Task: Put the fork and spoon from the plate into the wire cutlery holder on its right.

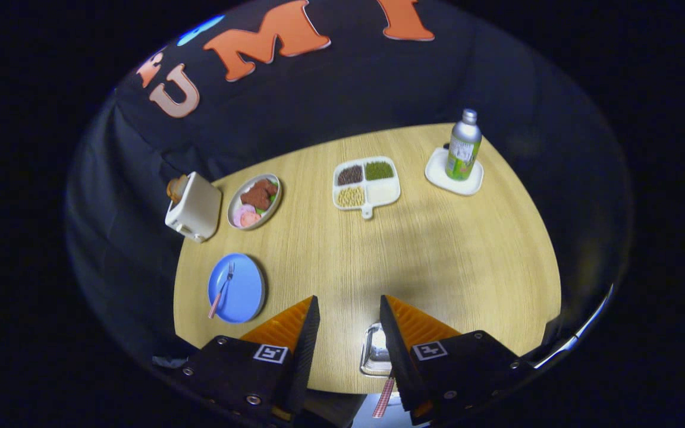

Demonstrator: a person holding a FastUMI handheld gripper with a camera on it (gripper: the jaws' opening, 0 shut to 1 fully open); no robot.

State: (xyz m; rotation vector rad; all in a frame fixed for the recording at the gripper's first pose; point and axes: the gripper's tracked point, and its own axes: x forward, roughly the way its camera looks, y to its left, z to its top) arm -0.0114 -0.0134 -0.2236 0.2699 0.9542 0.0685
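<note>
Nearest, the gripper (349,309) gapes wide, holding nothing, above a shiny wire cutlery holder (374,352); pink-handled fork (222,290) lies on round blue plate (246,297).

Blue plate (241,294); fork (222,290) with pink handle. Light wood-grain table (437,255). White toaster (194,208). Green-labelled silver bottle (463,145) on white coaster (454,172). Red-checked handle (385,397) by silvery holder (375,351).

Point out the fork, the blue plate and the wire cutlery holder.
fork (224,287): gripper view, on its handle, lying on the plate.
blue plate (246,294): gripper view, bare surface beside the fork.
wire cutlery holder (373,351): gripper view, shiny rim by the open gripper (349,309).
</note>
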